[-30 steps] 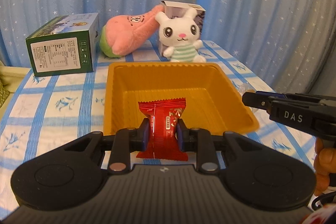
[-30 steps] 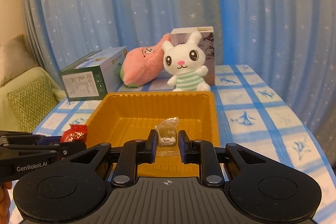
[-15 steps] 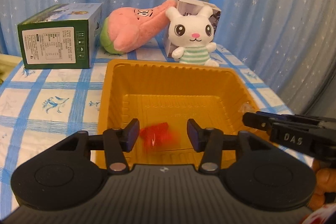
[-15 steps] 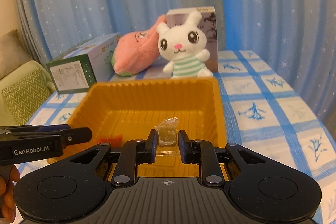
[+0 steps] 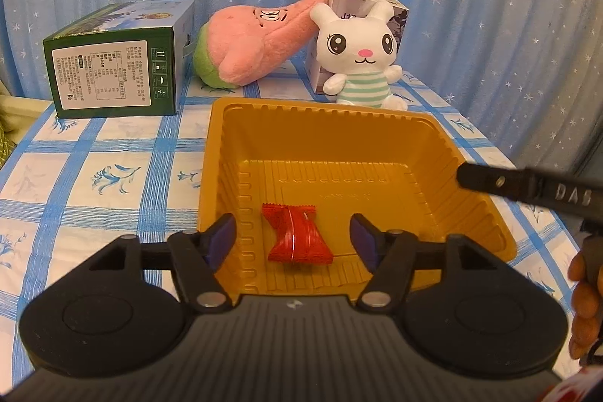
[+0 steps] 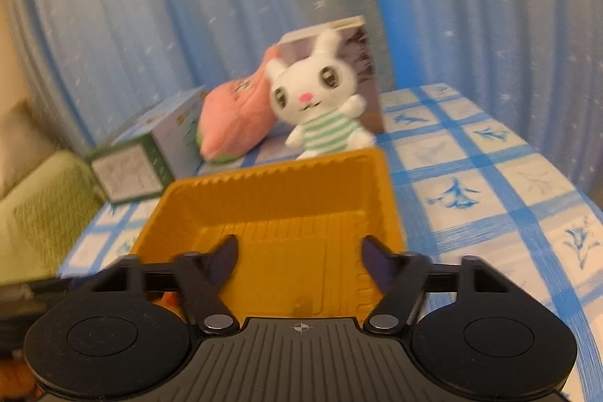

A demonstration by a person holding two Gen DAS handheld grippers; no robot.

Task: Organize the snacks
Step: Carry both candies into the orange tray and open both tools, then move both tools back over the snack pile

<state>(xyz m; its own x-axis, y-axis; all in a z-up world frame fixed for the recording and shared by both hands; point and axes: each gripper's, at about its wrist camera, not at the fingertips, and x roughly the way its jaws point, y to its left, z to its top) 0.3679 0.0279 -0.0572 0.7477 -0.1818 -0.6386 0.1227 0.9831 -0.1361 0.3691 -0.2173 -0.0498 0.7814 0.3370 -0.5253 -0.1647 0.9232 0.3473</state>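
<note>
Left wrist view: the left tongs (image 5: 293, 239) stand with jaws apart over the near end of the yellow tray (image 5: 422, 127); the jaws have just been opening, and the red wrapped snack (image 5: 297, 239) lies flat on the tray floor between them, touched by neither pad. One finger of the right tongs (image 5: 527, 189) crosses the tray's right rim. Right wrist view, blurred: the right tongs (image 6: 299, 260) also stand with jaws apart, having just been opening, with bare tray floor between them; a small pale object (image 6: 301, 304) lies at the near edge of the tray, too blurred to identify. Behind the tray on the checked bench (image 5: 113, 172) stand a green box (image 5: 117, 70), a pink plush (image 5: 252, 42) and a white rabbit plush (image 5: 361, 55).
</note>
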